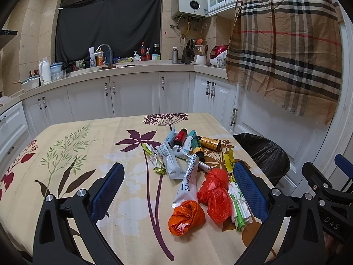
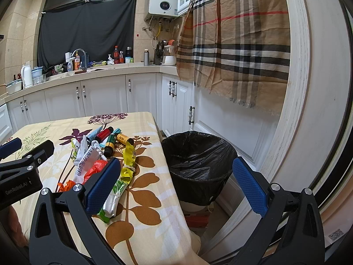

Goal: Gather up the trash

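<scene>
A pile of trash lies on the floral tablecloth (image 1: 66, 154): orange plastic bags (image 1: 186, 217), a red bag (image 1: 215, 201), a white tube (image 1: 188, 181), small bottles (image 1: 207, 143) and yellow-green wrappers (image 2: 128, 167). A bin with a black liner (image 2: 198, 161) stands by the table's right edge. My left gripper (image 1: 176, 190) is open above the pile, holding nothing. My right gripper (image 2: 176, 181) is open and empty above the table's right edge and the bin; its left finger is next to the wrappers.
White kitchen cabinets (image 1: 132, 92) and a cluttered counter (image 1: 123, 63) run along the back. A plaid cloth (image 1: 286, 50) hangs on the right. A red box (image 2: 198, 219) lies on the floor under the bin. The other gripper (image 1: 326, 190) shows at the right.
</scene>
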The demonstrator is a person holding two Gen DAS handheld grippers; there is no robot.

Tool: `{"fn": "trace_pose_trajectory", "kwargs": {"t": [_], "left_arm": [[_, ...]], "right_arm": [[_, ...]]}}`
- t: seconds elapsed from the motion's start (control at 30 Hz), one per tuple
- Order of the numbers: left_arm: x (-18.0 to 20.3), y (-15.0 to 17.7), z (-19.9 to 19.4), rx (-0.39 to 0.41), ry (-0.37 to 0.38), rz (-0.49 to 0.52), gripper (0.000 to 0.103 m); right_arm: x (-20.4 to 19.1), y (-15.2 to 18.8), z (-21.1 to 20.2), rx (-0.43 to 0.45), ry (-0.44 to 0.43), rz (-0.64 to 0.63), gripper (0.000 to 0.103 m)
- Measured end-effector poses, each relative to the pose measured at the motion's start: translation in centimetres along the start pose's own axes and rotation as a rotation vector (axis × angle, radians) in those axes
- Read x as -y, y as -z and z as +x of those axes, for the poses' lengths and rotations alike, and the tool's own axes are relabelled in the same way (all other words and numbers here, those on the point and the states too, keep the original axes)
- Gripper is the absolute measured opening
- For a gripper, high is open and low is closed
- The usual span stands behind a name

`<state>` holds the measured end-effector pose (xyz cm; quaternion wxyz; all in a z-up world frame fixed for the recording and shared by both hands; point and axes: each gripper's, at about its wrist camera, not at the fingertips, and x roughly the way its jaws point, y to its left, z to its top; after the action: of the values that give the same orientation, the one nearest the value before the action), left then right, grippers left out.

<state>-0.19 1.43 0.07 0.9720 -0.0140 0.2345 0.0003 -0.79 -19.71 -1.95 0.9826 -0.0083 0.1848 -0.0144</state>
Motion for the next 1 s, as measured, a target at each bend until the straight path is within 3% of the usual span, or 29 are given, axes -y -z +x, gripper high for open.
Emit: {"fn": "trace_pose_trajectory", "kwargs": {"t": [0.53, 1.0], "left_arm": [[-0.8, 1.7, 1.2, -0.051, -0.064, 0.019, 0.096], [-2.0, 3.9, 3.7, -0.187, -0.047, 0.022, 0.096]], "right_arm": [[-0.7, 0.2, 1.0, -0.025, -0.010, -0.010, 0.099], [-1.7, 2.5, 4.3, -0.097, -0.046, -0.031, 0.099]]}}
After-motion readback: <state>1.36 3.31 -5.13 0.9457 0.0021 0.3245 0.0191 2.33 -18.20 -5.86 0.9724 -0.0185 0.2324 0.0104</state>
